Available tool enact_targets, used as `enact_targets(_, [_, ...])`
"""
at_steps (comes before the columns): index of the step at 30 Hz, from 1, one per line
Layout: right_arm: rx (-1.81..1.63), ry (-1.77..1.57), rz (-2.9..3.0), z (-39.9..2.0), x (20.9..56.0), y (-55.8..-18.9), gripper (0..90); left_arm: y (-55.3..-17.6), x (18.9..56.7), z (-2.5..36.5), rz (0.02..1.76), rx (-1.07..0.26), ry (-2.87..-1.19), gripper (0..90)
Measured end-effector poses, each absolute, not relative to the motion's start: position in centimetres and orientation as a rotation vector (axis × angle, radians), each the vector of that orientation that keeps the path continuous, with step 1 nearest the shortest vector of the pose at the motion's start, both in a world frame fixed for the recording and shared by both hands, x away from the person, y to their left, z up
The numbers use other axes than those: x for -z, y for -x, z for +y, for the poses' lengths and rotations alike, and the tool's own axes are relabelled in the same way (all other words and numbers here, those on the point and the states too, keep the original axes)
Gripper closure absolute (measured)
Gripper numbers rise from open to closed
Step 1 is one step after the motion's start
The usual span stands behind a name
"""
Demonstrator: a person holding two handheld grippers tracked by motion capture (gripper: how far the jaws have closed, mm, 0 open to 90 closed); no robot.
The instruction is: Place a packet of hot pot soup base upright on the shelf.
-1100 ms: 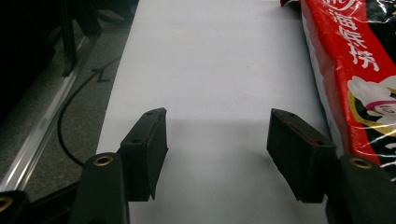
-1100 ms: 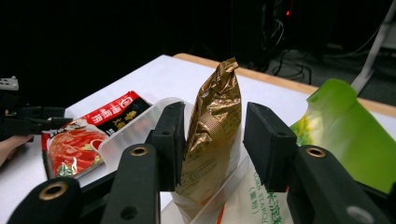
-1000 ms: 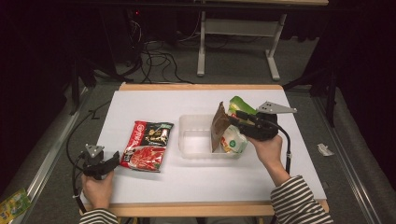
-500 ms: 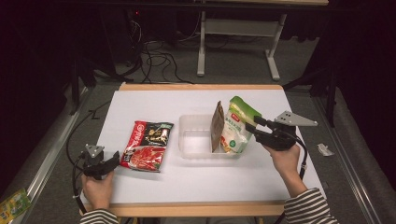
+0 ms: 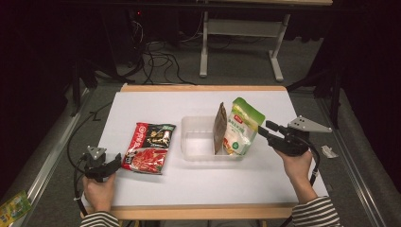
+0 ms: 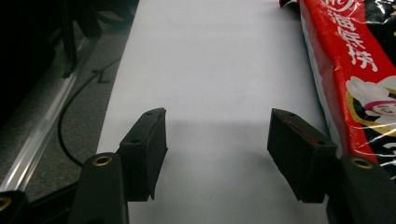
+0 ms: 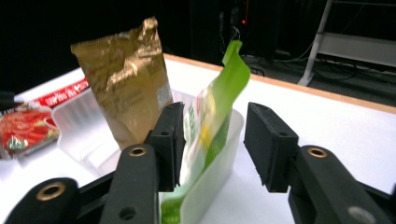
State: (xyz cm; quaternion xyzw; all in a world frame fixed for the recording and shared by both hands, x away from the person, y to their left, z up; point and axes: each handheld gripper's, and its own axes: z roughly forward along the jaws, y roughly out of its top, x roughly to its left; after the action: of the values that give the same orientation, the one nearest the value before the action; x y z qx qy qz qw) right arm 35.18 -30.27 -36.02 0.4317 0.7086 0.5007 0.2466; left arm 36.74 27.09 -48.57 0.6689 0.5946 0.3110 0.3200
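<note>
A clear plastic tray [image 5: 198, 142] sits mid-table. A gold pouch [image 5: 220, 126] and a green-and-white pouch [image 5: 243, 126] stand upright at its right end. My right gripper [image 5: 264, 127] hovers just right of the green pouch and is open. Its jaws have just been closing a little, with nothing between them. In the right gripper view the green pouch [image 7: 210, 121] stands beyond my right gripper [image 7: 215, 116], with the gold pouch [image 7: 126, 79] to its left. A red-and-black packet [image 5: 150, 147] lies flat left of the tray. My left gripper [image 5: 115, 164] rests open at that red packet's [image 6: 355, 70] lower left corner.
The white tabletop [image 5: 161, 104] has wooden front and back edges. Cables trail over the floor at the left [image 5: 75, 142]. A small green packet [image 5: 14, 205] lies on the floor at lower left, a white scrap [image 5: 328, 151] at the right.
My right gripper has drawn back to the right, off the green pouch, which stays standing in the tray. The left hand has not moved.
</note>
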Motion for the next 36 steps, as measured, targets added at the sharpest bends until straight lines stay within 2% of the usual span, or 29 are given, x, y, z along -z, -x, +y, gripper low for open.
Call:
enact_targets(20, [-1.372, -1.325, 1.879, -34.0, 38.8, -34.0, 56.3, -36.9, 48.6, 27.0, 1.574, -0.816, -1.771, 40.1])
enact_targets(36, [-1.329, -1.325, 1.852, -34.0, 42.6, -33.1, 56.5, -36.9, 48.6, 27.2, 1.578, -0.792, -1.758, 40.6])
